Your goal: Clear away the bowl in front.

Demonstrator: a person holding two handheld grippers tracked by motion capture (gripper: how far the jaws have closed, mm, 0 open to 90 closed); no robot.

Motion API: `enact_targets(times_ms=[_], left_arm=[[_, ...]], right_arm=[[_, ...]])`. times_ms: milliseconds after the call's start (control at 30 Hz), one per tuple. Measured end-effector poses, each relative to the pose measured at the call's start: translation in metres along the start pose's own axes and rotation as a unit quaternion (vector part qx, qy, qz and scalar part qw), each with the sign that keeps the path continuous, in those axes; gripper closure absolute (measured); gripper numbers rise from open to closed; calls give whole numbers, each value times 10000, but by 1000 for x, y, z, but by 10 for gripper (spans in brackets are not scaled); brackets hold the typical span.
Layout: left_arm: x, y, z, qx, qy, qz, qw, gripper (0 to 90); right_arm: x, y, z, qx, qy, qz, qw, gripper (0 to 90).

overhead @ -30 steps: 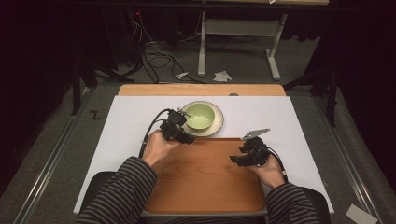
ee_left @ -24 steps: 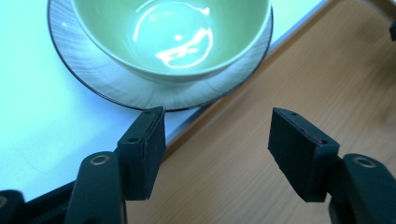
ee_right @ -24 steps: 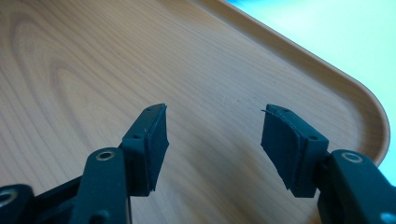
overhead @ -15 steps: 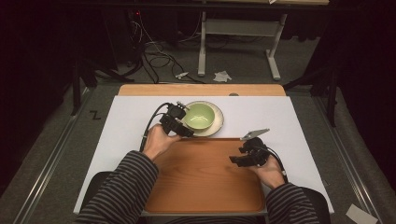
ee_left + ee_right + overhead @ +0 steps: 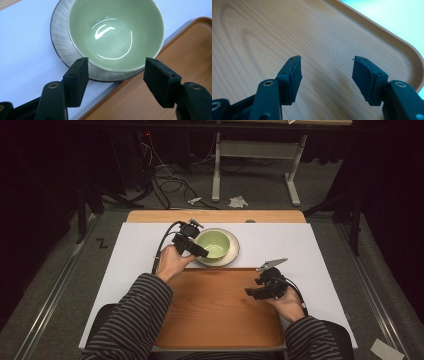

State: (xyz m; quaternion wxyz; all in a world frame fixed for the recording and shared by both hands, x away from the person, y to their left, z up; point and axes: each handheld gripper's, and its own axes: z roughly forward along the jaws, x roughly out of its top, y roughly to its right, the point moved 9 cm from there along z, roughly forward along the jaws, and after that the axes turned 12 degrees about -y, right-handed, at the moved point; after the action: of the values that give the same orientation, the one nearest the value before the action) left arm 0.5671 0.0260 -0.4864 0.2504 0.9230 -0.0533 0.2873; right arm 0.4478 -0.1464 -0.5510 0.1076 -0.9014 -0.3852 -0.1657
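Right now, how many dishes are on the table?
2, stacked: a green bowl sits on a grey-rimmed plate, just beyond the far edge of the wooden tray, by the open left tool. None on the tray.

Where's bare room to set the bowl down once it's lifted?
The wooden tray is bare between the forearms; the right gripper hangs over its right part. White table cover right of the plate is free too. It is crowded at the green bowl, where the left gripper sits.

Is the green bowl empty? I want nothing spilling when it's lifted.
Empty. The left gripper view shows the green bowl's bare glazed inside, with only light reflections. It sits upright on the grey plate.
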Motion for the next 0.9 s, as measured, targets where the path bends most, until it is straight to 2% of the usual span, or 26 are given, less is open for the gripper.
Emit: enact_targets(times_ms=[67, 200, 400, 633, 667, 833, 900], left_arm=[[4, 0, 2, 24, 28, -37, 10000, 367], [8, -4, 6, 113, -37, -30, 9999, 373], [14, -8, 12, 215, -101, -92, 9997, 381], [22, -13, 24, 471, -182, -89, 9987, 417], [23, -15, 28, 550, -196, -134, 9982, 422], [26, -19, 34, 647, -239, -165, 9975, 448], [29, -21, 38, 706, -230, -252, 9969, 474]], right_arm=[[0, -1, 0, 10, 4, 59, 10000, 421], [0, -1, 0, 7, -7, -40, 10000, 420], [0, -2, 1, 20, -8, -51, 10000, 421], [0, -2, 0, 25, -8, -77, 10000, 420], [0, -3, 0, 42, 8, -56, 10000, 420], [0, -2, 0, 27, -6, -96, 10000, 420], [-1, -3, 0, 41, -19, -92, 9999, 420]])
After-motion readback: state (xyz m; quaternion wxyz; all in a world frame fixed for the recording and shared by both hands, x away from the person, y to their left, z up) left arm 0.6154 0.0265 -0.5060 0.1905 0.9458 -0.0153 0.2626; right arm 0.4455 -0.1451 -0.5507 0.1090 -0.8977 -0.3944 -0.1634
